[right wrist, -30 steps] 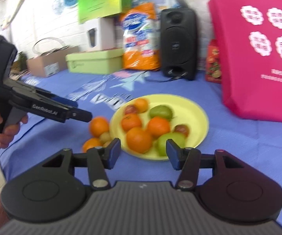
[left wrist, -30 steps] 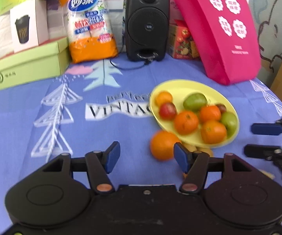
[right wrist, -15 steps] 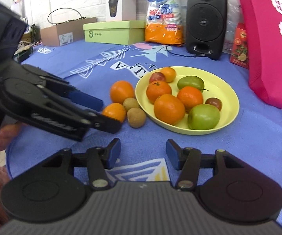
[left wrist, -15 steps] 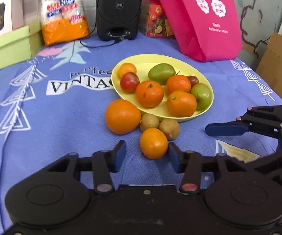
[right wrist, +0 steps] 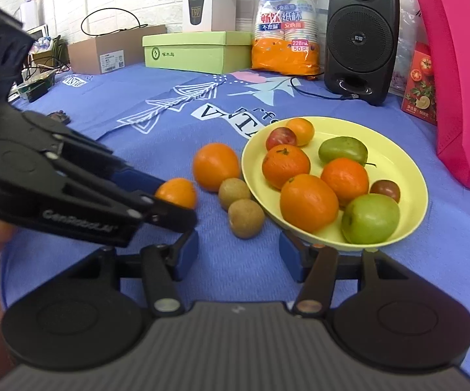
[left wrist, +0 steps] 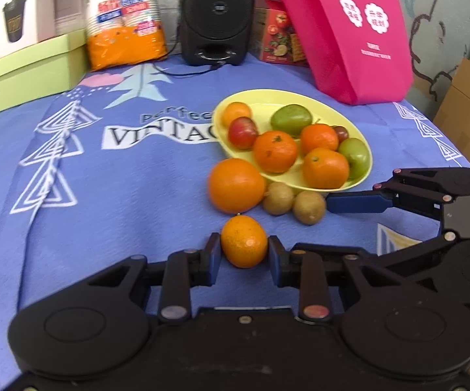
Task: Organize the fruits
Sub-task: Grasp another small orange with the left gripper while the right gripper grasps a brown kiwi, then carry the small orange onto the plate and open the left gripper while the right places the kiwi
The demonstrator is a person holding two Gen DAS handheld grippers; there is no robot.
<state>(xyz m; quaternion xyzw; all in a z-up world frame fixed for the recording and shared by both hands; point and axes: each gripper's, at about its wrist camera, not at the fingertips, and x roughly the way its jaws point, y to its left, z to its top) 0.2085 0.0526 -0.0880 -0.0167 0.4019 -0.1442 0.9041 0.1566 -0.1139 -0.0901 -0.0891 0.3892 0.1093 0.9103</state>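
The counter [left wrist: 137,179], under a blue printed cloth, carries a yellow plate [right wrist: 401,166] toward its right edge. The plate already holds eight fruits: mandarins, green fruits and small red ones. Four pieces lie outside it on the cloth, just beside its near rim: a large orange [left wrist: 236,185], two kiwis [right wrist: 239,202], and a small orange [left wrist: 244,240] nearest the front edge.

The left gripper [left wrist: 244,255] brackets the small orange, its jaws at either side of the fruit. Contact appears made or nearly made, but a firm grip cannot be confirmed; the fruit appears to rest on the cloth.

The right gripper [right wrist: 239,254] hovers low by the plate's near rim, jaws apart and holding nothing.

Assessment: roughly two-thirds complete. Four loose pieces remain to be plated; the small orange is the item in hand.
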